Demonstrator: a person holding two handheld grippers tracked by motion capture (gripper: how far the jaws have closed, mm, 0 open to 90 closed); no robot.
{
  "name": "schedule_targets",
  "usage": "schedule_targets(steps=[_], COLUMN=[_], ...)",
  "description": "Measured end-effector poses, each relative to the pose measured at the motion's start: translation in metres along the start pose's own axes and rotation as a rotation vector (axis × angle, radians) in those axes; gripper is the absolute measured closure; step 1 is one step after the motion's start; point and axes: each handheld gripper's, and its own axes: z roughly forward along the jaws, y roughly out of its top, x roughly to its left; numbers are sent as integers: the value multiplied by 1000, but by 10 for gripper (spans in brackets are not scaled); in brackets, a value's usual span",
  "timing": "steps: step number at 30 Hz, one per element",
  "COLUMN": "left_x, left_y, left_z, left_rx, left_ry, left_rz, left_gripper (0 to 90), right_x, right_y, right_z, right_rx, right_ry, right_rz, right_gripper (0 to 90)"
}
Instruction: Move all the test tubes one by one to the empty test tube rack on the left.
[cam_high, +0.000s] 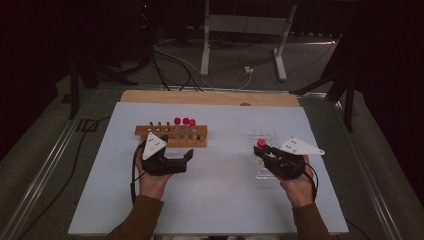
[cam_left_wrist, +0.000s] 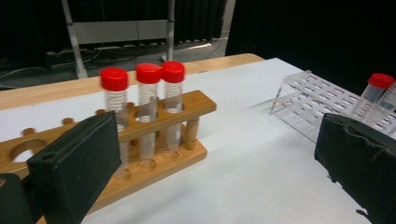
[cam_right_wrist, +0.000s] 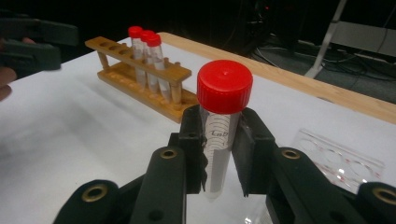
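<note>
Both forearms come in from the near edge of the desk (cam_high: 210, 200), each hand wrapped around the body of its gripper. The right gripper (cam_high: 264, 150) is held over the right part of the desk, its jaws pointing away from the person and slightly toward the middle, and they are clamped on a clear tube with a red cap (cam_right_wrist: 219, 140). In the right gripper view the tube stands upright between the two black pads, long axis vertical, red cap on top and well clear of the pads, rounded bottom hanging just under them; the pads press on its upper body just under the cap. Whether the tube's bottom is clear of the holes below it is hard to judge from the high view, though it looks to be held just above the clear plastic rack (cam_high: 264, 140) that lies on the desk under the gripper. The left gripper (cam_high: 188, 155) is held low over the left part of the desk, just in front of the wooden rack (cam_high: 171, 136), its jaws turned level and toward the right hand. In the left gripper view its two pads stand far apart with nothing between them. The wooden rack lies across the desk with three red-capped tubes (cam_left_wrist: 148, 107) upright side by side at its right end, caps up.
</note>
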Motion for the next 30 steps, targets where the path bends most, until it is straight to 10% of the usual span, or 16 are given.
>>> schedule_targets(steps=[30], left_x=[-57], left_y=[-1], left_z=[43], left_rx=[43], left_ry=[-134], left_rz=[95], left_gripper=[54], right_x=[41], right_y=[20], right_z=[43], right_rx=[19], right_ry=[110], right_rz=[-40], right_gripper=[744])
